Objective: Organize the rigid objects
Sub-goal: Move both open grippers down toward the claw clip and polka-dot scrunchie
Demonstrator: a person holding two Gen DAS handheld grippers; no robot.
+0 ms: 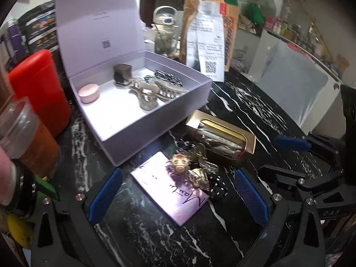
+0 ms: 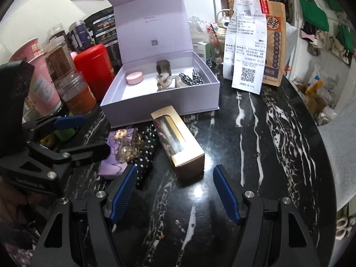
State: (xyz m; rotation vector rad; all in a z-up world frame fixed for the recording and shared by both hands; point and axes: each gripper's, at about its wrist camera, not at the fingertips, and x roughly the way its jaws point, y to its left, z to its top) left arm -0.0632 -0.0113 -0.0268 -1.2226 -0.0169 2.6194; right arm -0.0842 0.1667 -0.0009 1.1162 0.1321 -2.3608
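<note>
Black marble table [image 2: 255,155], open lilac box [image 1: 155,120]

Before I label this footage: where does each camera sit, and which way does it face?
Left wrist: on the left gripper, looking down along its open blue fingers at the purple card; the right gripper shows at right.
Right wrist: on the right gripper, fingers open, aimed down at the black marble table before the gold box; the left gripper shows at left.
Both share the open lilac box, gold box and card.
</note>
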